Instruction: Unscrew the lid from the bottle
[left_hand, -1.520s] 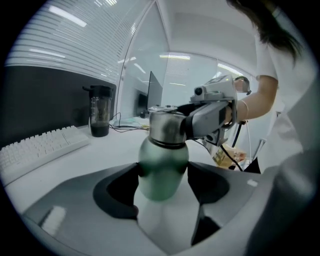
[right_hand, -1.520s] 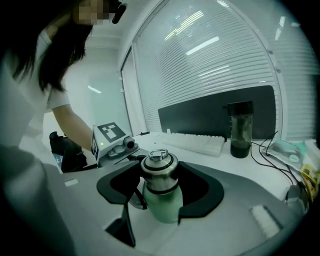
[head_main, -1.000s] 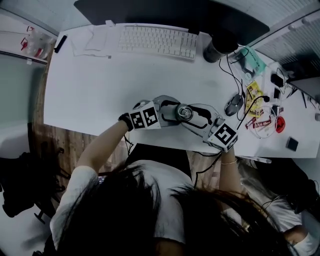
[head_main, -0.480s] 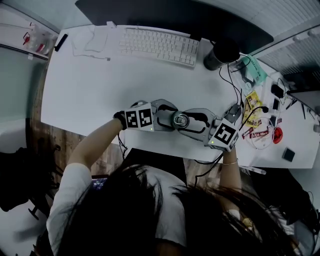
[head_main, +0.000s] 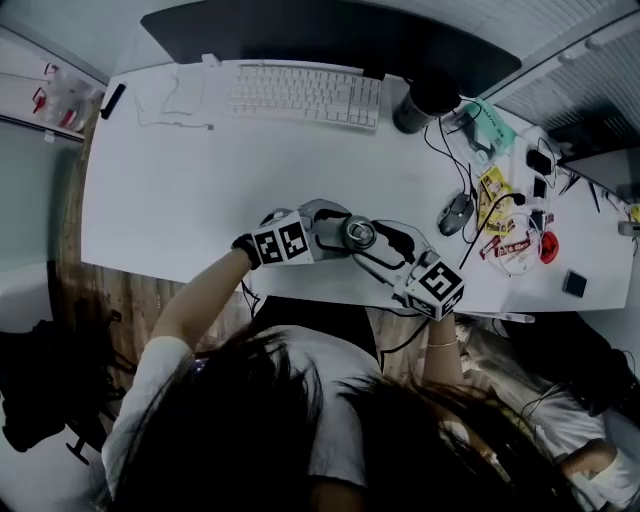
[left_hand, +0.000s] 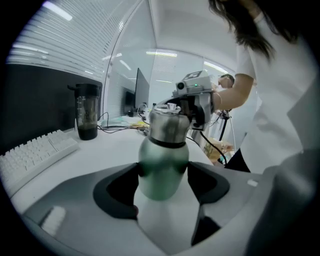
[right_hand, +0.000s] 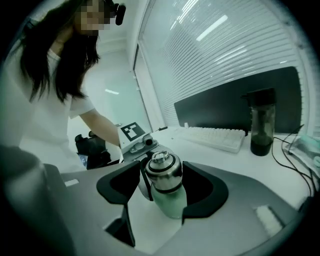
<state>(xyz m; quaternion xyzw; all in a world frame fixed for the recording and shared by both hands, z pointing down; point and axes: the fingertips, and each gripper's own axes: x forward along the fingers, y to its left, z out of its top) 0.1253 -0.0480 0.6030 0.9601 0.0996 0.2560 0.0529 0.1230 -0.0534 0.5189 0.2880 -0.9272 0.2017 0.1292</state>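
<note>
Head view: one bottle (left_hand: 163, 155) in left gripper (head_main: 343, 232) jaws, its one lid (head_main: 360, 232) in right gripper (head_main: 373, 241) jaws.

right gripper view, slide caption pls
Right tool grips the silver metal lid of a small green bottle on a white desk

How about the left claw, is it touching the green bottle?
Touching. The left gripper view shows the left claw pressed against both sides of the green bottle.
</note>
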